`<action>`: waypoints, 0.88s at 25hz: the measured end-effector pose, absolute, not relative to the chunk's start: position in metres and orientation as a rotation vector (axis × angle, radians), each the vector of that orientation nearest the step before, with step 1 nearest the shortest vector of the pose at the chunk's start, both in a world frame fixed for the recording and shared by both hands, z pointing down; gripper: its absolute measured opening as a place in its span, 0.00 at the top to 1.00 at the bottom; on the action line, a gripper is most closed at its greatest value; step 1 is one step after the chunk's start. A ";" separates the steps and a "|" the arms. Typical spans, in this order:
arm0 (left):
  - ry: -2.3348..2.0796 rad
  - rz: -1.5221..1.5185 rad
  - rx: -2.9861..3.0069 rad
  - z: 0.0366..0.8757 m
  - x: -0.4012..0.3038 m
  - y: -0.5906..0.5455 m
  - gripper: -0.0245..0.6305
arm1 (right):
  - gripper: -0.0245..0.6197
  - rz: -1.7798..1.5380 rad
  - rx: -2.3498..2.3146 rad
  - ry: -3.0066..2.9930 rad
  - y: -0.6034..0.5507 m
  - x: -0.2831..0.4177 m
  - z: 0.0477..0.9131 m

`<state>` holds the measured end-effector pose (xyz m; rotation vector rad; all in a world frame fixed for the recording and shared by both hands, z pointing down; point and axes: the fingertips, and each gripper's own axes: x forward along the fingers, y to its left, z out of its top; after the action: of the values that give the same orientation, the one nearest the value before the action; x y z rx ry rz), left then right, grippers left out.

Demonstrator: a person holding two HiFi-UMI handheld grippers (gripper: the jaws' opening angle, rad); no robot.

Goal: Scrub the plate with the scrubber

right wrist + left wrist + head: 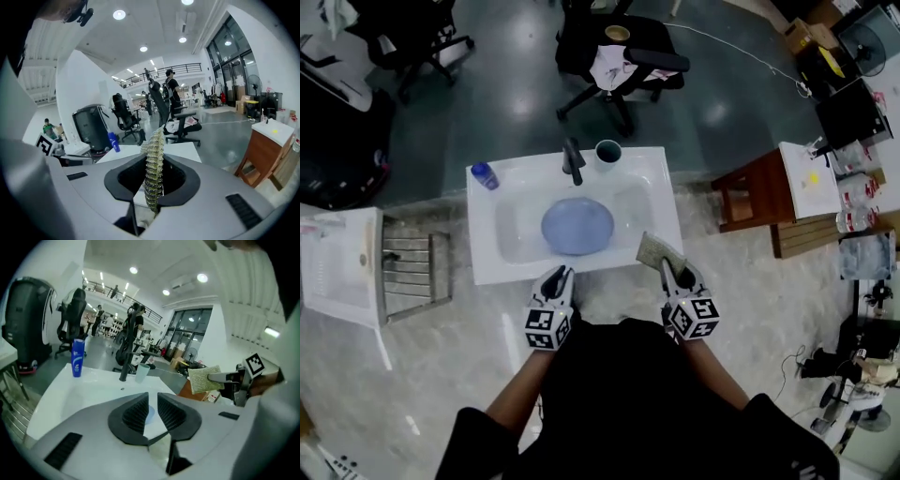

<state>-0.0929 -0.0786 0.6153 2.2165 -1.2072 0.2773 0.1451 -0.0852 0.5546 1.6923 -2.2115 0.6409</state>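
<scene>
While my right gripper [671, 270] clamps the scrubber [658, 249], the plate [577, 225] lies beyond my empty, slightly parted left gripper [557, 276].

Glossy dark-grey floor [487, 94] beyond, pale marbled tiles [431, 375] nearer. Black office chairs [581, 42] on the grey part, a brown wooden side table [757, 187] to the right, a slatted metal rack [412, 272] to the left. Overhead, round ceiling lights [119, 14] and a railed mezzanine [157, 74]; tall dark-framed windows [239, 61] along the right wall.
</scene>
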 end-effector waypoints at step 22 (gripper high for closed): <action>-1.754 0.042 2.174 0.493 0.019 0.113 0.96 | 0.86 0.279 1.563 -2.494 0.070 0.270 0.482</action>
<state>0.0185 0.1134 0.4933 2.1736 -1.7536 0.0421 0.2702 0.0695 0.4823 1.5634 -2.4943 0.2786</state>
